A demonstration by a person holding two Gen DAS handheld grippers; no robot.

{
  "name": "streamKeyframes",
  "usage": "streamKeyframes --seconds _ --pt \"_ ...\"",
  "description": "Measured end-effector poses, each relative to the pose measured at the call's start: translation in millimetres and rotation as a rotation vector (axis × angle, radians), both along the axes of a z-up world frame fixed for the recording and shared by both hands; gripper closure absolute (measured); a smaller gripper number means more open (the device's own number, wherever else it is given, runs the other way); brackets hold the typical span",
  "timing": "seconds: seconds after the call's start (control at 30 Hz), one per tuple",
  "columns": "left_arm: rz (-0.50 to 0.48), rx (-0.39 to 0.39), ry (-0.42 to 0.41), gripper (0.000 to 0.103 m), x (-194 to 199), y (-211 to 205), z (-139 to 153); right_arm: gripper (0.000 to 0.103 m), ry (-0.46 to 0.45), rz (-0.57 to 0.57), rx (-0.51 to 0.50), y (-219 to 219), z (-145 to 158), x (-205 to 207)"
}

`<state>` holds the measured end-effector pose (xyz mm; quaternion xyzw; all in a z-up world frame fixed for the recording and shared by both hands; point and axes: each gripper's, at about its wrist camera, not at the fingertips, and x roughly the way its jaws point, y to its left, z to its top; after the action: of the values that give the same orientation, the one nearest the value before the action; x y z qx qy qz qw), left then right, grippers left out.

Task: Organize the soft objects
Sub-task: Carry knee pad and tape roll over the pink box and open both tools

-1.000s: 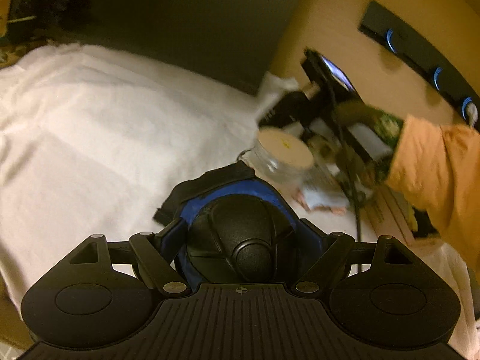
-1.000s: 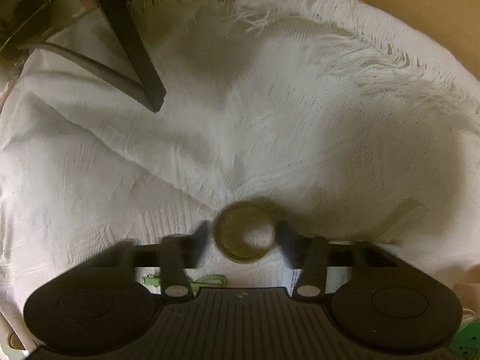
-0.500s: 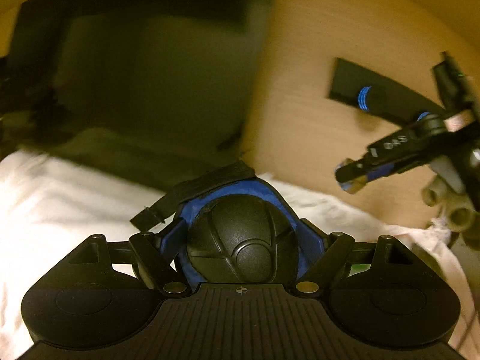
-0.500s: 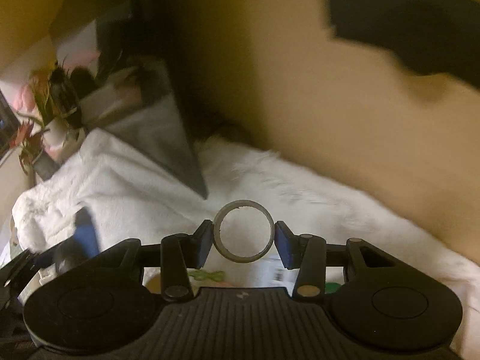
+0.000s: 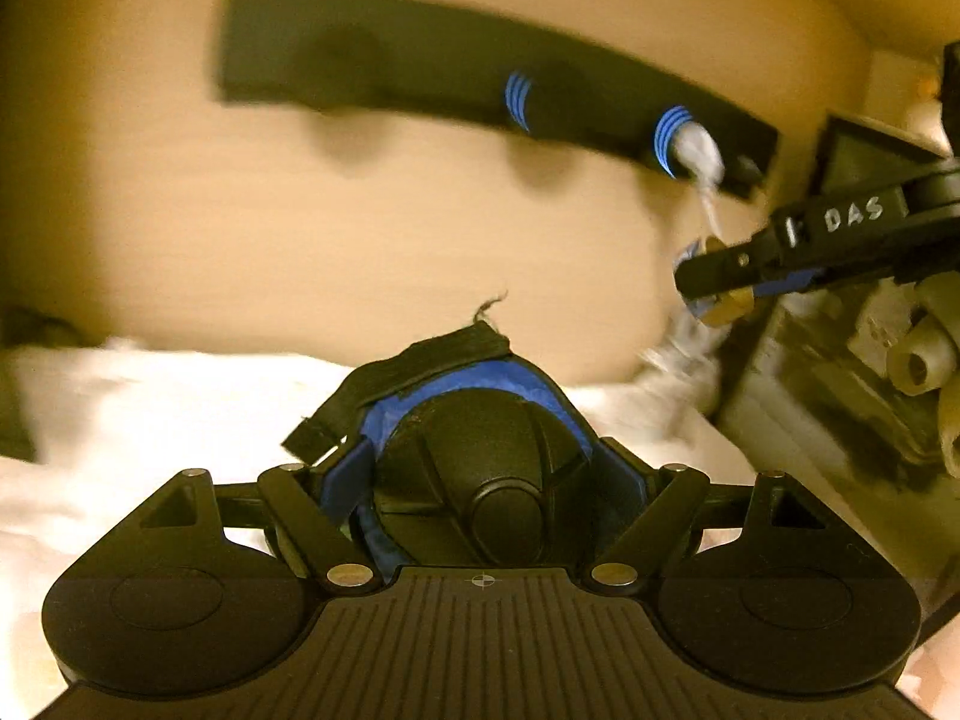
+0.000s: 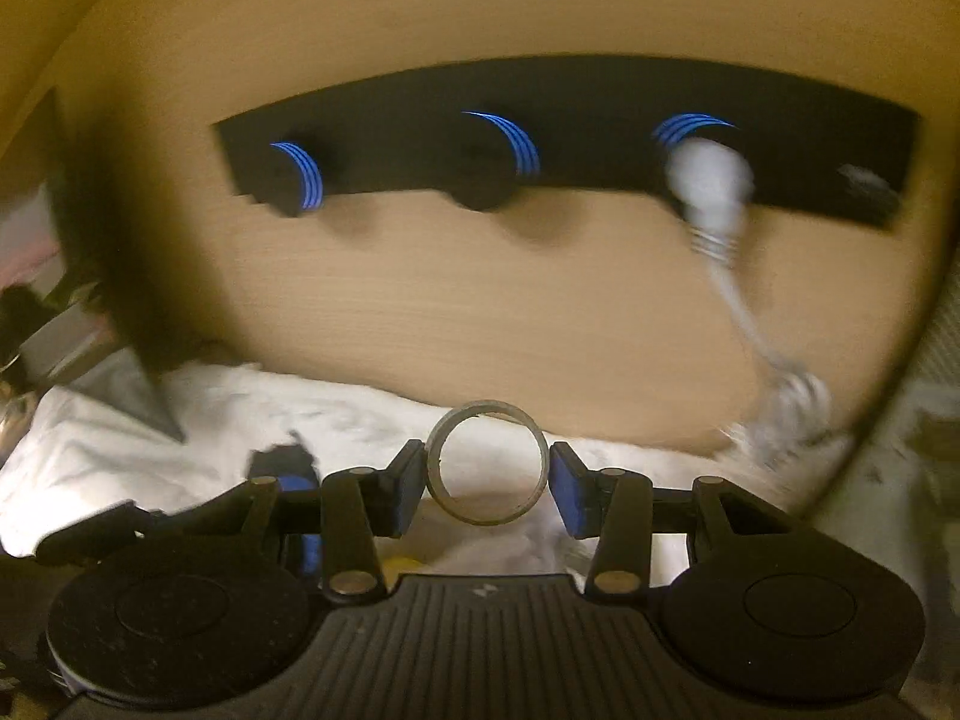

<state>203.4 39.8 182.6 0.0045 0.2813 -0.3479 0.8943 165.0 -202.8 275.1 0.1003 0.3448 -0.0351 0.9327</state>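
Left hand-held gripper (image 5: pixel 480 480) pinches a black-and-blue pad (image 5: pixel 462 414); right hand-held gripper (image 6: pixel 487 483) pinches a ring (image 6: pixel 487 462). Both carried above the white cloth (image 6: pixel 198 420), facing the hook rack (image 6: pixel 570 132). Step: transport. Next: probably hang on a free hook, aligned carefully.

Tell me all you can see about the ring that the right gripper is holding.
The ring is a thin, plain hoop, grey-gold in this light, maybe metal or plastic. It is open through its middle, showing the white cloth behind. It faces the right wrist camera, slightly tilted. The right gripper's blue pads press its left and right sides; nothing else touches it.
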Motion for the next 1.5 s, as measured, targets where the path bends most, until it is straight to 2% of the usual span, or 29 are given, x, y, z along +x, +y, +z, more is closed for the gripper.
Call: streamKeyframes --seconds 0.13,0.2,0.3,0.33,0.43,0.57,0.7,0.8,0.93,1.1,1.33,1.37,1.4,1.5 --pt "-0.052 -0.020 0.096 0.018 2 -40 -24 0.059 0.025 -0.055 0.040 -22 -13 -7" --pt "-0.064 -0.006 0.160 0.018 10 -59 -42 0.059 0.034 -0.061 0.046 -21 -20 -8" --pt "-0.085 0.111 0.299 0.017 27 -84 -79 0.059 0.045 -0.055 0.036 -17 -31 -12" --pt "-0.091 0.140 0.318 0.017 30 -89 -91 0.059 0.051 -0.054 0.027 -15 -35 -11" --pt "-0.124 0.187 0.222 0.013 23 -100 -104 0.059 0.071 -0.057 0.006 -14 -46 -13" --pt "-0.128 0.259 0.156 0.004 20 -115 -113 0.059 0.103 -0.077 0.016 -20 -61 -8" --pt "-0.141 0.230 0.147 0.002 28 -121 -119 0.059 0.118 -0.095 0.025 -25 -66 -7" --pt "-0.141 0.190 0.159 0.004 29 -115 -110 0.059 0.117 -0.099 0.027 -26 -66 -7" --pt "-0.143 0.054 0.164 0.004 14 -77 -87 0.059 0.110 -0.093 0.029 -24 -66 -9" --pt "-0.114 -0.022 0.139 0.004 2 -42 -70 0.059 0.155 -0.072 0.035 -14 -83 0" --pt "0.009 -0.022 0.130 0.004 -1 2 -60 0.059 0.267 -0.005 0.087 11 -136 24" --pt "0.025 -0.014 0.129 0.004 -1 9 -59 0.056 0.286 0.003 0.087 16 -146 28" --pt "0.040 -0.009 0.129 0.004 -2 17 -56 0.049 0.294 0.004 0.083 20 -155 30" --pt "0.071 -0.004 0.131 0.004 -3 36 -54 0.048 0.255 0.017 -0.020 36 -163 38"
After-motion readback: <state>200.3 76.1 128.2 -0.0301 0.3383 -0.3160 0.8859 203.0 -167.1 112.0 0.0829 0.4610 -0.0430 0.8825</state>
